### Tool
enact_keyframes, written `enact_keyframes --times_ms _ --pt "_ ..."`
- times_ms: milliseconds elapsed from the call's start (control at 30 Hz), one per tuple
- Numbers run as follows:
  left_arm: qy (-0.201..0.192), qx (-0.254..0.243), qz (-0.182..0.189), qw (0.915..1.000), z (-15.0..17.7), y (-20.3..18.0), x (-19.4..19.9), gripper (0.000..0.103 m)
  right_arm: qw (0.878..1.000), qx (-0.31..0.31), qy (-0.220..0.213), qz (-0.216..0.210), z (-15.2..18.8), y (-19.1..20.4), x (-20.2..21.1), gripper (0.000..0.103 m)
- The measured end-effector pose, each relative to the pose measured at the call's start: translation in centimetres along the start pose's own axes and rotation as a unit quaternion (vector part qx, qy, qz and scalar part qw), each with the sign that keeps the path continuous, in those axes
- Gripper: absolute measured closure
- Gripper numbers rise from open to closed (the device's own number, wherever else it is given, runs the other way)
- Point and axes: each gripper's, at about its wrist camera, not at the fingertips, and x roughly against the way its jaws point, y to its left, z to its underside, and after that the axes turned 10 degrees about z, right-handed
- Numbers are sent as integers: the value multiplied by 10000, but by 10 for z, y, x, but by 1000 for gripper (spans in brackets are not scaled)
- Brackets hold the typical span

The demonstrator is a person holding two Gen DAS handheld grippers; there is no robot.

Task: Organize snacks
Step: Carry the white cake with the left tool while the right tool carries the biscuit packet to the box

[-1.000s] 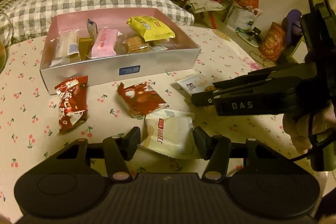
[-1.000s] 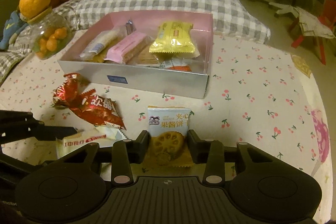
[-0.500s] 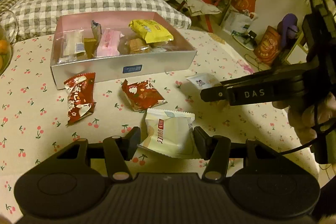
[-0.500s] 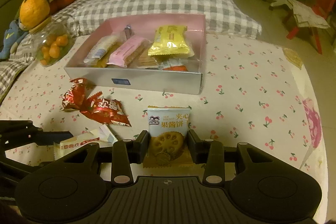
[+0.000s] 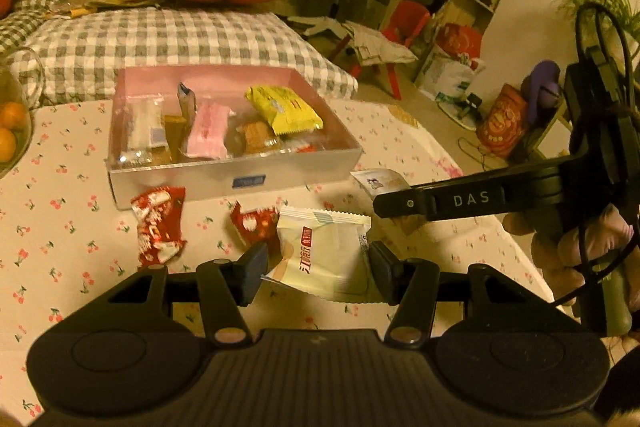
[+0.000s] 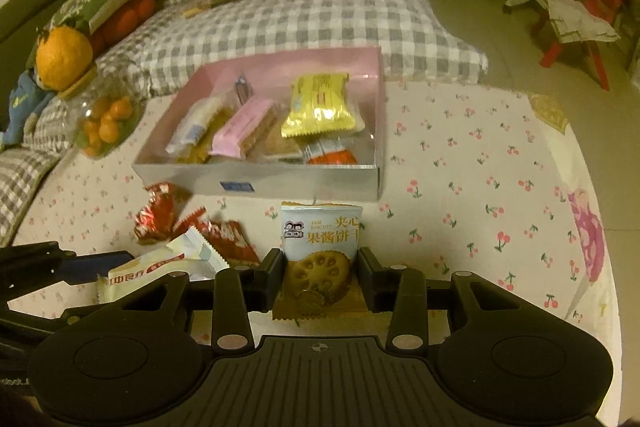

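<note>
We held the cream snack packet [image 5: 324, 251] in the left claw [image 5: 316, 267] and the jam biscuit packet [image 6: 320, 247] in the right claw [image 6: 320, 273], both short of the snack box [image 6: 280, 183]; slick wrappers could slip free.

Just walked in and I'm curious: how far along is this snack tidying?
Partly done. Several snacks already lie in the box. The left tongs grip a white packet; the right tongs grip a biscuit packet. Two red packets lie on the tablecloth.
</note>
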Motion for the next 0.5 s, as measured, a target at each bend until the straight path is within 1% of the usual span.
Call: enact_keyframes --times_ms 167,400,500 --pt "-167 96 -131 9997 -8 4 2 51 9998 -184 -73 -71 -10 -1 2 64" --pt "-414 261 -479 9977 -20 20 8 51 9978 -521 -173 -370 -24 1 4 64" --pt "-479 260 -708 9960 -27 27 9 51 9963 -647 -180 -539 -30 3 2 64"
